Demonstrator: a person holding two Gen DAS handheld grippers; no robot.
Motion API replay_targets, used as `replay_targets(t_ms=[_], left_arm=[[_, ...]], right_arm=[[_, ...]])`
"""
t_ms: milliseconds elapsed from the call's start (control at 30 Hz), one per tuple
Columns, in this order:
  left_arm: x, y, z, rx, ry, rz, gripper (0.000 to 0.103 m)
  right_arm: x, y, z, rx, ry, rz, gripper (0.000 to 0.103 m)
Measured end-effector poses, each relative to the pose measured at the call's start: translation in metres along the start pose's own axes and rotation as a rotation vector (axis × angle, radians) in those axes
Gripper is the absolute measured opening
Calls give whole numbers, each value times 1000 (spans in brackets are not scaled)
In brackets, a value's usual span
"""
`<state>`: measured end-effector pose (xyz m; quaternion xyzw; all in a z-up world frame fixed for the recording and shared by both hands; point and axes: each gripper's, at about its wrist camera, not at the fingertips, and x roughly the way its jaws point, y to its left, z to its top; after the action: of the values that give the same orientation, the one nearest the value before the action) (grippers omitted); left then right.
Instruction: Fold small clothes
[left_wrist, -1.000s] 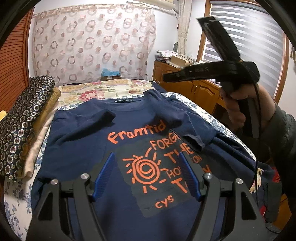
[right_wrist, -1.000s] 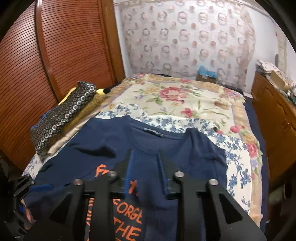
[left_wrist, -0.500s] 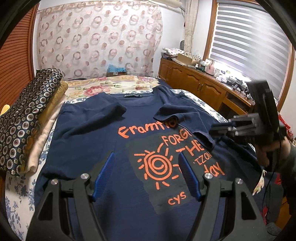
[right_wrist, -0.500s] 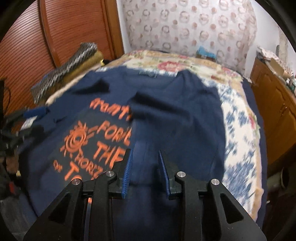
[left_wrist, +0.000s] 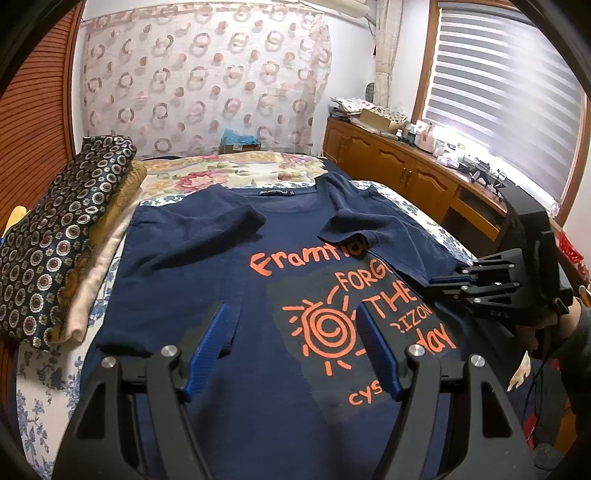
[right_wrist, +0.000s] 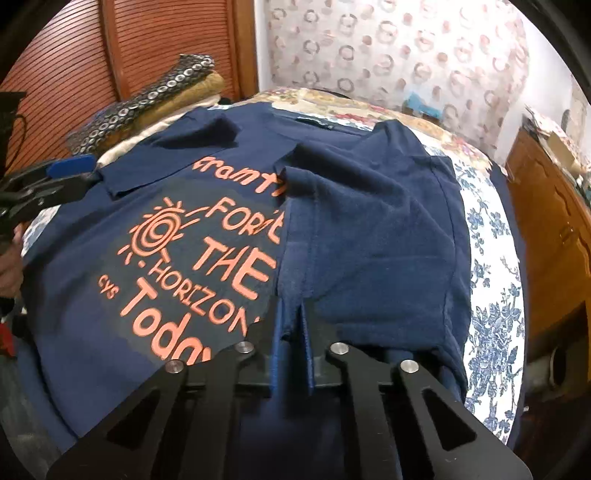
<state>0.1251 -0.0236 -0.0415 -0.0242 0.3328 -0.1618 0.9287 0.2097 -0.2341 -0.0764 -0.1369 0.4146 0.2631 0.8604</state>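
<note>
A navy T-shirt (left_wrist: 207, 266) with an orange sun and lettering lies face up on the bed, both sleeves folded inward. Its right side (right_wrist: 369, 221) is folded over part of the print. My left gripper (left_wrist: 291, 308) hovers open over the lower print, nothing between its blue pads. It also shows at the left edge of the right wrist view as the left gripper (right_wrist: 70, 168). My right gripper (right_wrist: 291, 306) is low at the shirt's right edge, its jaws closing on a ridge of navy fabric pinched between the pads. The right gripper (left_wrist: 439, 282) appears at the right in the left wrist view.
A stack of folded clothes (left_wrist: 55, 240) lies along the bed's left side beside a wooden slatted door (right_wrist: 74, 55). The floral bedspread (left_wrist: 229, 173) reaches to the far wall. A wooden cabinet (left_wrist: 399, 173) with clutter runs under the window at the right.
My right gripper came down from high on the right to the shirt's right edge and its jaws narrowed onto the fabric. The left gripper has hardly moved.
</note>
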Motion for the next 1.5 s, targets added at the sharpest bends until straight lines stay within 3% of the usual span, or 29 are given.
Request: replay_targets(t_ms=[367, 500, 600, 700, 933, 1133, 1300, 1500], left_arm=[[-5, 13, 4, -6, -13, 30, 71], [-8, 25, 13, 12, -17, 66, 71], [-4, 39, 21, 25, -7, 102, 71], [4, 54, 29, 33, 10, 126, 71], [24, 84, 44, 45, 41, 163, 71], [46, 101, 70, 33, 76, 147, 71], [75, 112, 93, 41, 142, 170, 59], [113, 130, 109, 36, 219, 243, 52]], right_arm=[[-22, -10, -15, 40, -24, 50, 6], [-29, -13, -8, 48, -68, 41, 16], [-29, -19, 2, 66, -107, 37, 32], [-21, -28, 13, 81, -113, 21, 38], [2, -51, 27, 79, -106, -38, 40], [14, -73, 39, 96, -73, -66, 40], [20, -91, 59, 99, -65, -71, 41], [38, -108, 86, 93, -57, -49, 41]])
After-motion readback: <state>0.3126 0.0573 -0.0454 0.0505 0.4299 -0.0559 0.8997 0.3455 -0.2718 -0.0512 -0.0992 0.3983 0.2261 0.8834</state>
